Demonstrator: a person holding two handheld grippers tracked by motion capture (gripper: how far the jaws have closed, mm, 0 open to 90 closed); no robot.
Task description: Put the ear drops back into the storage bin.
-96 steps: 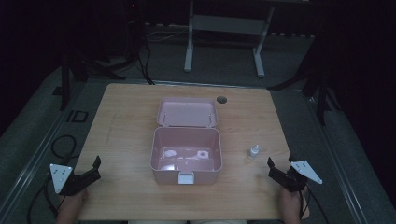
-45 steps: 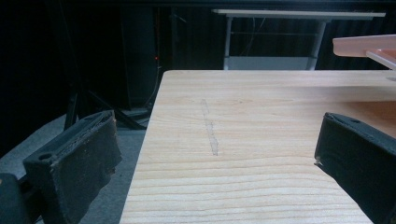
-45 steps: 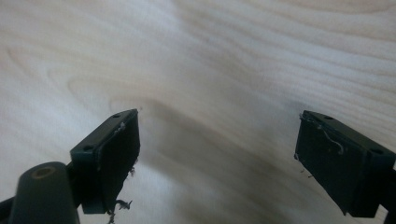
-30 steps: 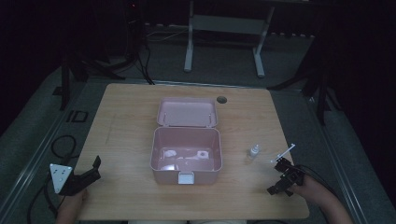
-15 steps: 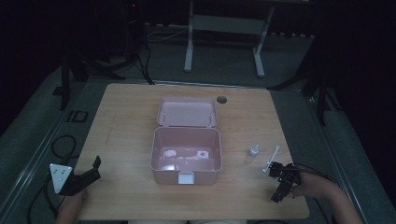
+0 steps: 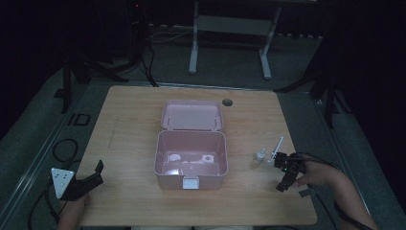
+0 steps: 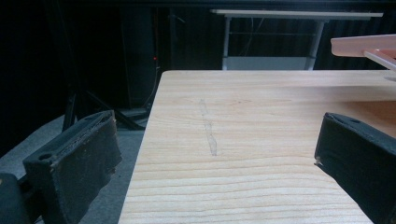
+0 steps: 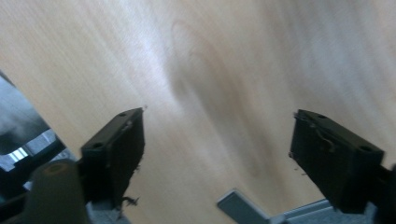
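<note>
An open pink box (image 6: 190, 160) is seen at the middle of the table (image 6: 129, 120), with a small bottle (image 6: 260, 155) just to its right. The right gripper (image 6: 283, 176) is held near the bottle, jaws spread wide and empty. The left gripper (image 6: 91, 178) is held at the table's near-left corner, likewise wide and empty.

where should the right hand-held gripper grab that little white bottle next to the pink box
Probably around the body of the small bottle, from above. It seems to stand upright on the table, apart from the pink box on one side and a thin white stick on the other. The right hand-held gripper is close by with its jaws open. The cap looks too small to grip.
</note>
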